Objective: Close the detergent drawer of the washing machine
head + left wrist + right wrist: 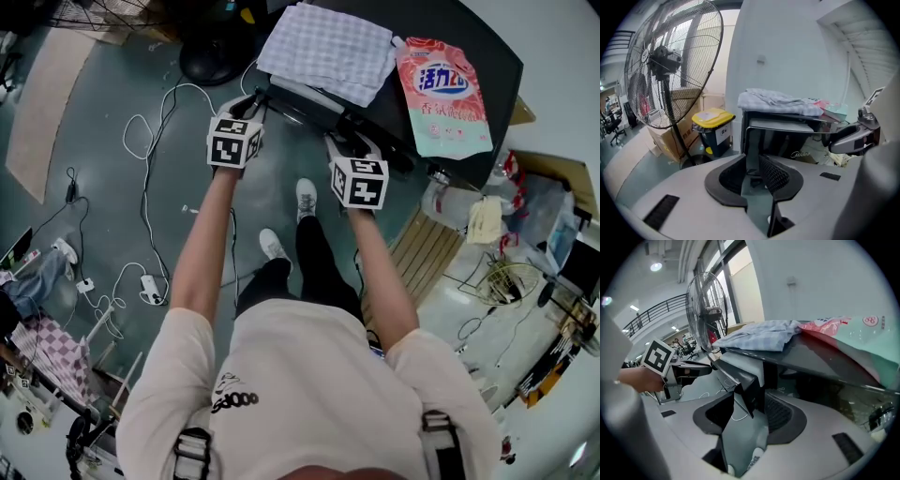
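Folded cloth [328, 52] beside detergent pouch [442, 94]; fan [670, 61] near yellow-lidded bin [712, 126].

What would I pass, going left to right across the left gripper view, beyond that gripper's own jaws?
Standing fan → yellow-lidded bin → detergent drawer → right gripper. The cardboard box and the folded cloth overlap these, so they are left out.

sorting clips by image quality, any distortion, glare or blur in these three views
Head view: heavy fisheye bend at the edges, yet the detergent pouch print reads sharp. Left gripper view: dark rounded corners, bright backlight behind the fan. Right gripper view: same vignette, a ceiling lamp flares, and the glossy washing machine top mirrors the pouch.
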Demonstrator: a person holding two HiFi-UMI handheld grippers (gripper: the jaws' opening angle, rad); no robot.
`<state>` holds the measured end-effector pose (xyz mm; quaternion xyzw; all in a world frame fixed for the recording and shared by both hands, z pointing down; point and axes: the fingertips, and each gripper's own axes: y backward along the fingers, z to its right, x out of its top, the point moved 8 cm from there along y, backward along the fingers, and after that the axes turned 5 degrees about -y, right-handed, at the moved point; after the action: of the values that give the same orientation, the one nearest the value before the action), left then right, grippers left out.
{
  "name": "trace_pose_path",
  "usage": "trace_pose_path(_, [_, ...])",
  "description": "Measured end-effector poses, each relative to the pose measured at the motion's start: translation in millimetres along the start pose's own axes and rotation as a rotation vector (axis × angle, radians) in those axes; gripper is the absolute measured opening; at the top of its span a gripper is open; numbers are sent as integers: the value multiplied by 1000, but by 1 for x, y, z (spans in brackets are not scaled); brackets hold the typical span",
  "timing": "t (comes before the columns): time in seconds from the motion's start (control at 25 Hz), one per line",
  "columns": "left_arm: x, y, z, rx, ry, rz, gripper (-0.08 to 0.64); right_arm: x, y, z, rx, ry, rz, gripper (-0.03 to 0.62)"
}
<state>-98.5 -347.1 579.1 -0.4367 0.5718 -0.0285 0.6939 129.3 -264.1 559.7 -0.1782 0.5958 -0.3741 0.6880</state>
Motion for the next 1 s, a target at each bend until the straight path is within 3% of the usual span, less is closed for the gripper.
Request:
trace_pose_path(0.44, [2,-3,-3,-19,26,20,84,-12,-10,2,37,-326,32,150])
trace_pose_path(0.68, [6,-9,-6,19,22,18,120,-14,-12,10,-29,-403,76,208])
trace_pose_path(1.0, [24,-28,-13,38,41,33,151,-5,-21,25,-103,-579,121,219])
